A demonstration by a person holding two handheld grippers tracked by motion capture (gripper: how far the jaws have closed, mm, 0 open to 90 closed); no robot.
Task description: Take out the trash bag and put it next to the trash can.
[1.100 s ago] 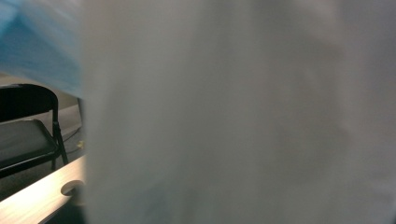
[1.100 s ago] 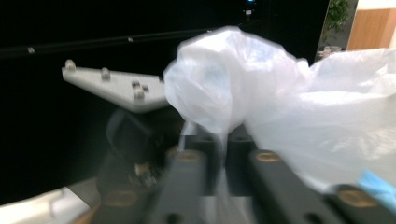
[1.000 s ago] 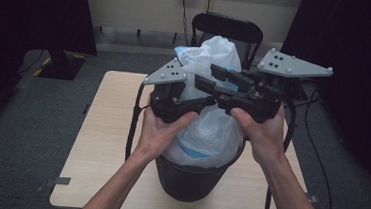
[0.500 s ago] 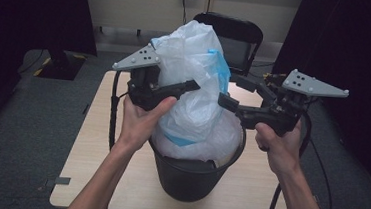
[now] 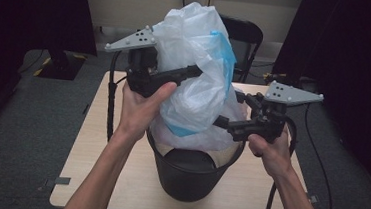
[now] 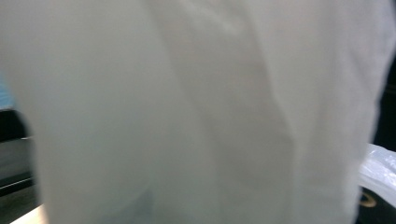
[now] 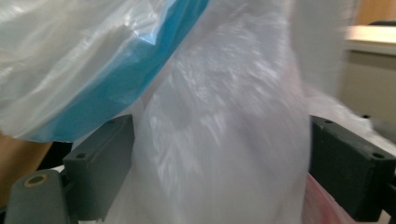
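A white plastic bag [image 5: 197, 60] with a blue band [image 5: 225, 52] rises out of a black bin [image 5: 188, 177] on the table. My left gripper [image 5: 193, 71] is up at the bag's left side and looks shut on a fold of it, holding it high. In the left gripper view the bag [image 6: 196, 112] covers the lens and hides the jaws. My right gripper [image 5: 230, 110] is lower on the right, open, with its jaws on either side of the bag's lower part. In the right gripper view the bag [image 7: 224, 140] bulges between the wide-apart fingers [image 7: 100, 163].
The bin stands at the front middle of a light wooden table [image 5: 97, 178]. A black chair [image 5: 246, 34] is behind the table. Dark curtains hang at both sides, and grey carpet lies around the table.
The left gripper has gone up and to the left, drawing the bag taller out of the bin. The right gripper has moved right and down, its jaws now spread around the bag's lower part.
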